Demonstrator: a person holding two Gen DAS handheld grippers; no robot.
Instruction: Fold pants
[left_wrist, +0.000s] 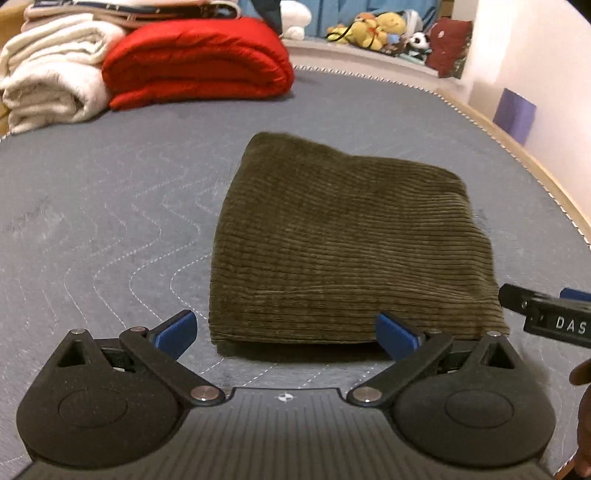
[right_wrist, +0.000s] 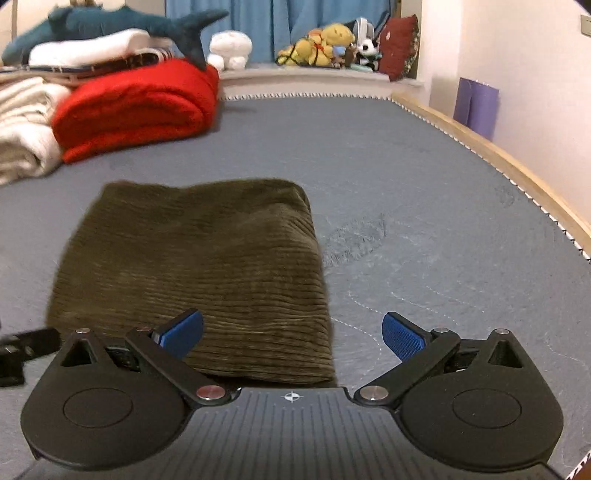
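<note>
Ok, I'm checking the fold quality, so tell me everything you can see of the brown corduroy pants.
The pants are olive-brown, wide-ribbed corduroy, folded into a compact, roughly rectangular bundle, several layers thick, with rounded far corners. No waistband, legs or pockets show. They lie flat on the grey quilted bed cover, apart from the red blanket behind. Nothing grips them: the left gripper and right gripper hang open at the near edge, pads clear of the cloth.

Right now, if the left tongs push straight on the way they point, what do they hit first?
Most likely the near folded edge of the olive corduroy pants. The left tongs stand open and empty just short of it, though depth is hard to judge.
</note>
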